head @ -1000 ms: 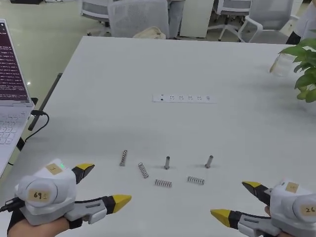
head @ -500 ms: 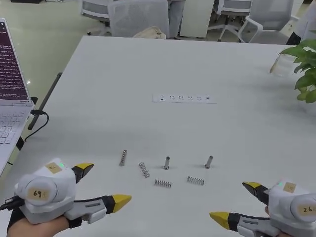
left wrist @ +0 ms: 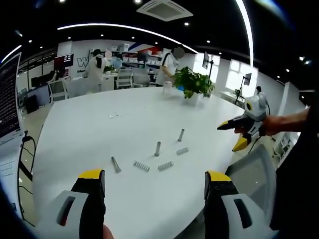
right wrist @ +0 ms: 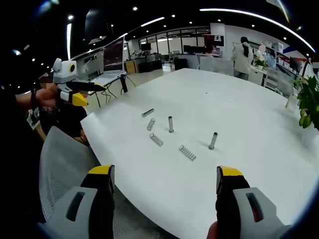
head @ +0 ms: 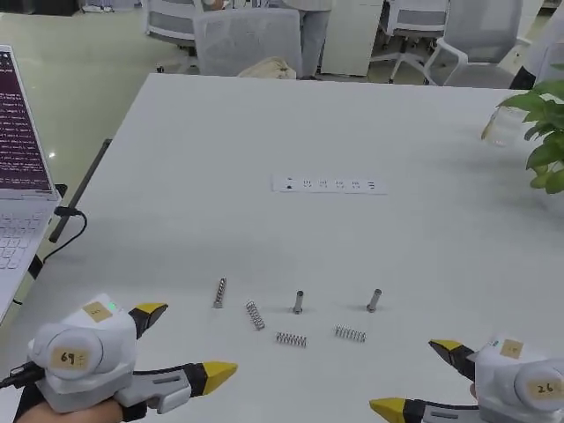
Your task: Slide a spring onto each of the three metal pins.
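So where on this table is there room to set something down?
Bare tabletop between the power strip and the pins, and beyond the strip to the far edge. Crowded: pins and springs, ahead of the left gripper and right gripper.

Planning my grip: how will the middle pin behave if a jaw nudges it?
The middle pin stands upright and slim, so it would probably tip. Round metal, it may then roll on the smooth table.

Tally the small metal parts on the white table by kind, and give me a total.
Metal pins: 3
Springs: 3
Total: 6
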Available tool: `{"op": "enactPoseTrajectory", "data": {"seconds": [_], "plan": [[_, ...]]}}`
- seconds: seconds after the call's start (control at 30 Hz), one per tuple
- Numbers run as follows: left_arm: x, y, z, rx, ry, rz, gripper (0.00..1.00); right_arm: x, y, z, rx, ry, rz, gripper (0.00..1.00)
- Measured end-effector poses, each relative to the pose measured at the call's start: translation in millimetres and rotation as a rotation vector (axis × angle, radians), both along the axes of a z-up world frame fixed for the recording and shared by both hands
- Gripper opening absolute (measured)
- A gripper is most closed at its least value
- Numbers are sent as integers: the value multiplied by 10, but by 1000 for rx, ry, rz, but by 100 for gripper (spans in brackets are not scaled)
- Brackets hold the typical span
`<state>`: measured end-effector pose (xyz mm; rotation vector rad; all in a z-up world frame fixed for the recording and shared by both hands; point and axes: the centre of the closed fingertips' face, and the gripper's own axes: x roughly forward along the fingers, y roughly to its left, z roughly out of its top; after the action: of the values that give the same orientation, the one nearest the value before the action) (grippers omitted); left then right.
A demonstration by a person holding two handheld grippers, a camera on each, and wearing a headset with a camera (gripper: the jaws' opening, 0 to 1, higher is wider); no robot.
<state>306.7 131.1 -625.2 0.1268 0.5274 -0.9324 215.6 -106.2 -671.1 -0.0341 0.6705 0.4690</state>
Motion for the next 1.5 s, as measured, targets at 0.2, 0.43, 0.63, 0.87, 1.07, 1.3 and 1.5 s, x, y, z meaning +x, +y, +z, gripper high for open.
{"op": "enactPoseTrajectory", "data": {"seconds": [0.2, 0.43, 0.63, 0.87, 1.07, 1.3, 1.5], "plan": [[52, 9, -30, -4, 10, 7, 79, -3, -5, -15, 1, 6, 0, 84], [138, 7, -66, -11, 21, 16, 77, -27, -43, -27, 2, 13, -15, 83], [227, -22, -106, -16, 28, 16, 77, -33, -84, -13, 7, 14, -32, 83], [344, -62, -143, -6, 33, 11, 76, -58, -93, -34, 8, 25, -39, 83], [469, -102, -147, -19, 37, 14, 75, -60, -85, -44, 7, 33, -44, 82], [642, -152, -197, -20, 44, 11, 74, -36, -78, -31, 10, 34, -56, 81], [762, -166, -255, -11, 53, 8, 74, -10, -60, -34, 17, 38, -64, 81]]}}
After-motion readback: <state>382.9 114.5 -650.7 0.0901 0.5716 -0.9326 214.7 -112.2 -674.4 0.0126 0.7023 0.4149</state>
